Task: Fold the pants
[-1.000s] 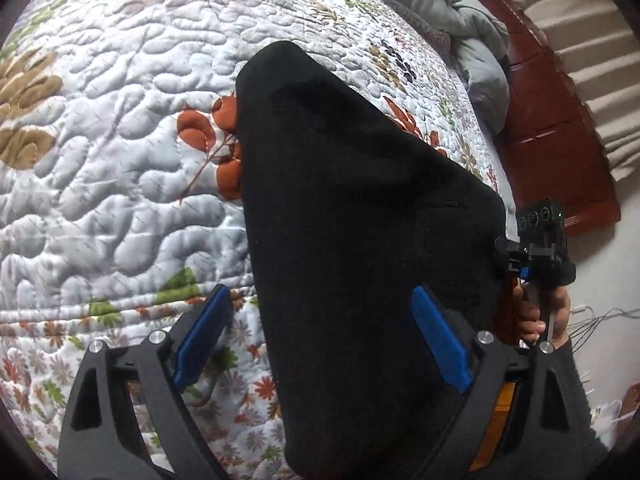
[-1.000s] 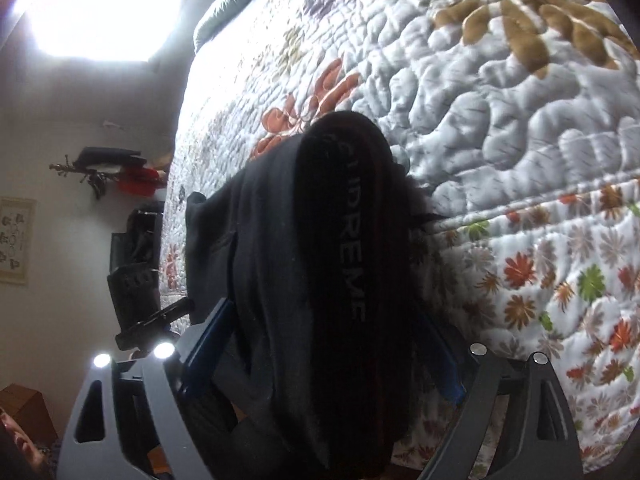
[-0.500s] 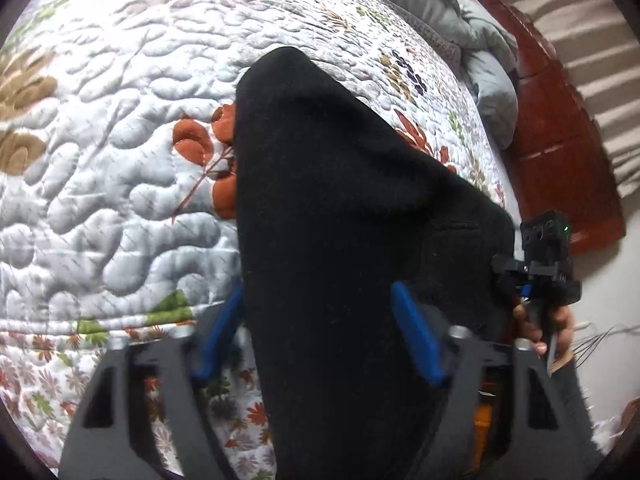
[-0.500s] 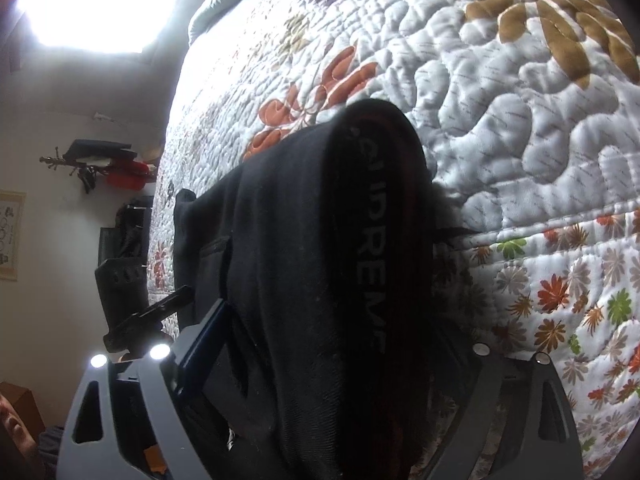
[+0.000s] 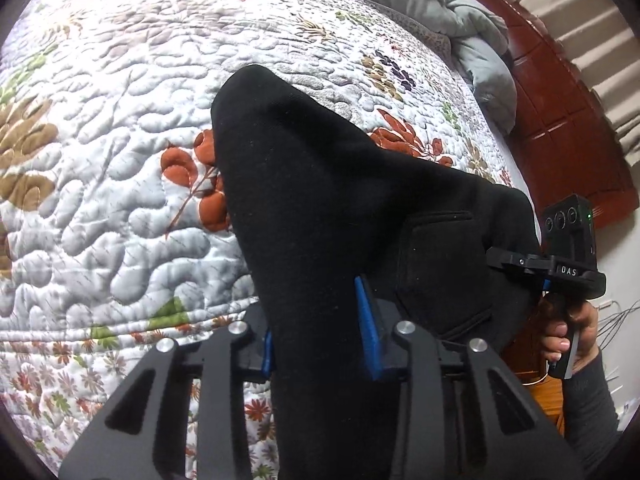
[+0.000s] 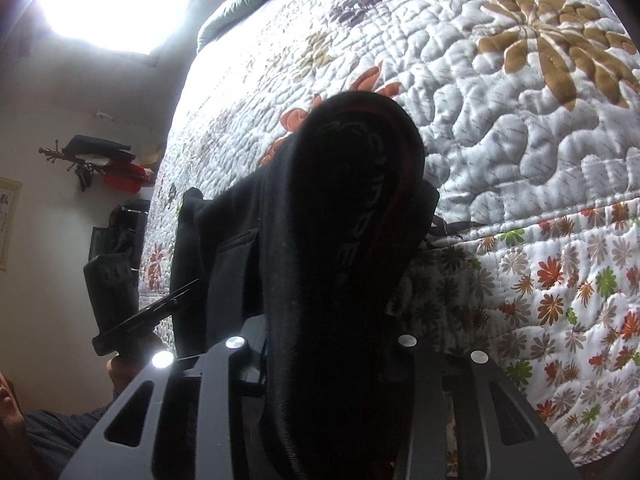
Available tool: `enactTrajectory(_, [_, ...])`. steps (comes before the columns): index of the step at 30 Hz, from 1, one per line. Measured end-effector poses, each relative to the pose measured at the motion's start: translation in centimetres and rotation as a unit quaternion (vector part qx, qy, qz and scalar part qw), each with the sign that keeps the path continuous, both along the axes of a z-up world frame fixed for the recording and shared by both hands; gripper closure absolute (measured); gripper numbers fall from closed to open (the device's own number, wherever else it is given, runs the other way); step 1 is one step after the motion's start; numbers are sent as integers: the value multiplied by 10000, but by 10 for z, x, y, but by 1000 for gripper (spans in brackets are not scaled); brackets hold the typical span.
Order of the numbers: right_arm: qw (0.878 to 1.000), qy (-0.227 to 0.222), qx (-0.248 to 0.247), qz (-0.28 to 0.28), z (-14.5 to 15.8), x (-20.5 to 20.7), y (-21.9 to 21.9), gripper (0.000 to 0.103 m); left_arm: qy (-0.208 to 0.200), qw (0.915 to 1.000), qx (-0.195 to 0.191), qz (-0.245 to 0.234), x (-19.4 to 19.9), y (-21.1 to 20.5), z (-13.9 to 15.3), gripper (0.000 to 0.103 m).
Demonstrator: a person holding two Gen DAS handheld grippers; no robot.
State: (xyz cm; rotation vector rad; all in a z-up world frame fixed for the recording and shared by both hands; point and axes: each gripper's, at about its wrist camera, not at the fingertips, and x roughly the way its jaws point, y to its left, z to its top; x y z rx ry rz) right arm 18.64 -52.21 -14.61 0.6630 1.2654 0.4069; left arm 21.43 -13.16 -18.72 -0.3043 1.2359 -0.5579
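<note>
The black pants (image 5: 320, 208) are lying on the floral quilt (image 5: 104, 184) and draping toward the lower centre of both frames, a pocket seam showing at centre right of the left wrist view. The left gripper (image 5: 320, 332) is pinching the cloth between its blue pads (image 5: 366, 324). The right gripper (image 6: 328, 344) is apparently clamping the lettered waistband too, though dark fabric is hiding its fingers; its handle, held in the right hand (image 5: 568, 332), is showing at the right edge.
</note>
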Motion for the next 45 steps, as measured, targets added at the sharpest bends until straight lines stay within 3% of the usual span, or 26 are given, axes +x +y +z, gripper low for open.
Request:
enactTrajectory(14, [9991,-329,-69,251,31,21,45,71,-255,9996,64,40,0,31,29,76])
enactTrajectory(22, [9955,-660,85,678,51,79,113,71,-590,9966,402,410,20,94,63,76])
enactTrajectory(28, [9917,-777,334,969,50,145,184,71,-691,9926,655,752,59,165,81,76])
enactTrajectory(32, [9905,-690,399,1120,35,191,238,71,-649,9881,985,986,92,218,79,76])
enactTrajectory(39, [9895,-389,431,1323,5,241,307,71,-116,9862,1055,1267,139,294,51,75])
enactTrajectory(45, [9902,-116,594,1262,-22,252,307,70,218,9889,682,1302,148,322,29,72])
